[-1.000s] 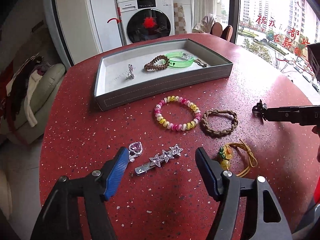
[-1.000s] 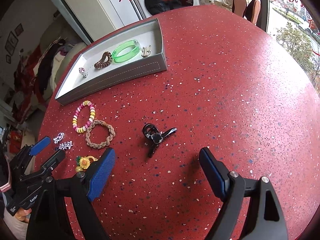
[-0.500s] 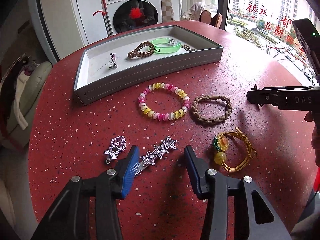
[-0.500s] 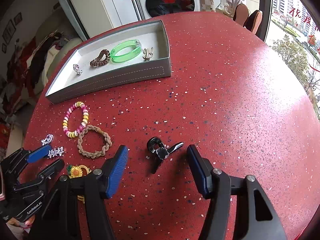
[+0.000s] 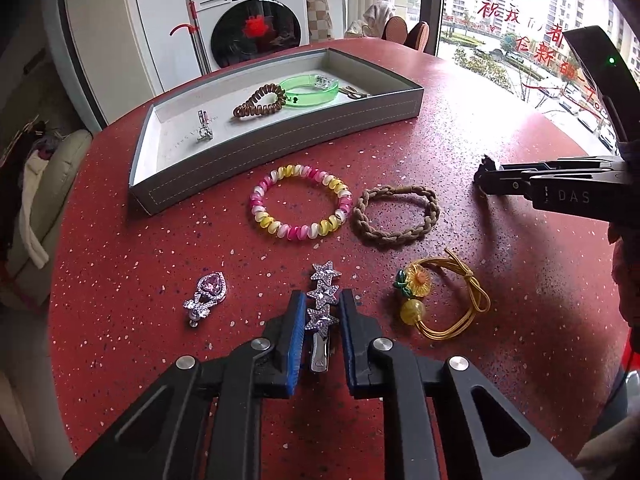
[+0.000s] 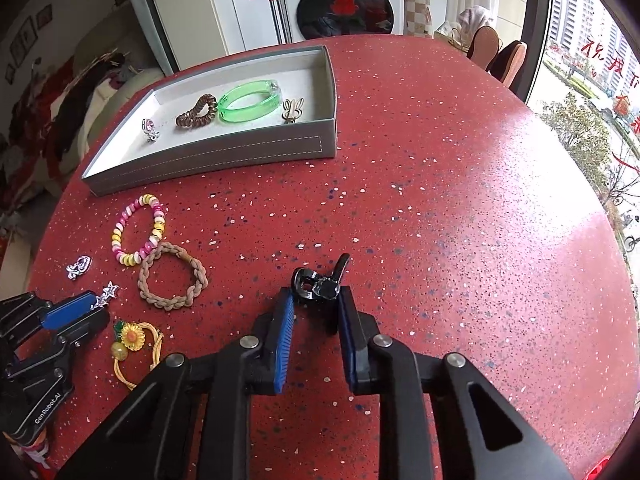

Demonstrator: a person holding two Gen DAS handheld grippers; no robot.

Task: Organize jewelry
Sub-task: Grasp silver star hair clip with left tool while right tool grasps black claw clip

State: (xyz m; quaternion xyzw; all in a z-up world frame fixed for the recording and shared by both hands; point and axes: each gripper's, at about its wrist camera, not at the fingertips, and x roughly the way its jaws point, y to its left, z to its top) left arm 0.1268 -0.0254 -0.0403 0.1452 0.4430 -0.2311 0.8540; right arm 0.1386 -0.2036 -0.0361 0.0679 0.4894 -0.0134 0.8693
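Grey tray [image 6: 208,160], green bangle [image 6: 248,101], brown coil tie [image 6: 197,112]

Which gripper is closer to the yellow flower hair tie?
Left. The left gripper sits just beside the flower hair tie, its jaws having just closed around the star hair clip. The right gripper is farther off across the table, having just closed around the black claw clip.

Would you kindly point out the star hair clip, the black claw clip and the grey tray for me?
star hair clip [image 5: 322,295], left wrist view, on its middle star.
black claw clip [image 6: 318,286], right wrist view, on its hinge.
grey tray [image 6: 208,157], right wrist view, on its front wall.
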